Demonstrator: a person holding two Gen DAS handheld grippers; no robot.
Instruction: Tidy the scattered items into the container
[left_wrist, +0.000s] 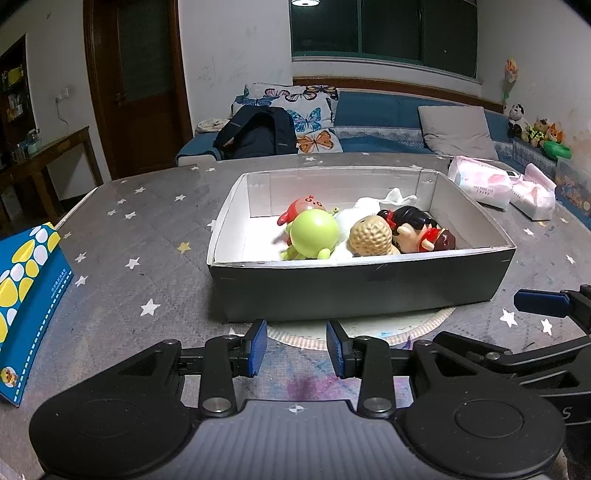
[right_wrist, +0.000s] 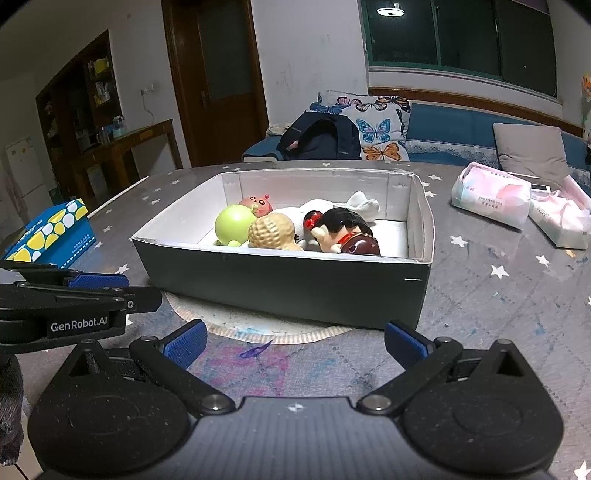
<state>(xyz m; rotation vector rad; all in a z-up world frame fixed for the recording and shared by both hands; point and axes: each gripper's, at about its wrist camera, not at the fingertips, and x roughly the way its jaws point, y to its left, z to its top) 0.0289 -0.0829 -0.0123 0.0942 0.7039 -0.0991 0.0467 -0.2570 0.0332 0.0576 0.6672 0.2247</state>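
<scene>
Plastic toy figures (left_wrist: 369, 232) fill the grey cardboard box (left_wrist: 354, 288) at twelve o'clock; left gripper (left_wrist: 296, 347) narrowly parted, right gripper (right_wrist: 295, 345) wide, both empty

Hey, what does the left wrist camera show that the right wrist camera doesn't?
Only the left wrist view shows the plush toys on the sofa's far right end, and the left gripper with a narrow gap between its fingers.

Only the right wrist view shows the white fridge at far left, and the right gripper spread wide.

Both show the grey box holding the green toy, peanut toy and black-haired doll, plus the blue tissue box and pink tissue packs.
</scene>
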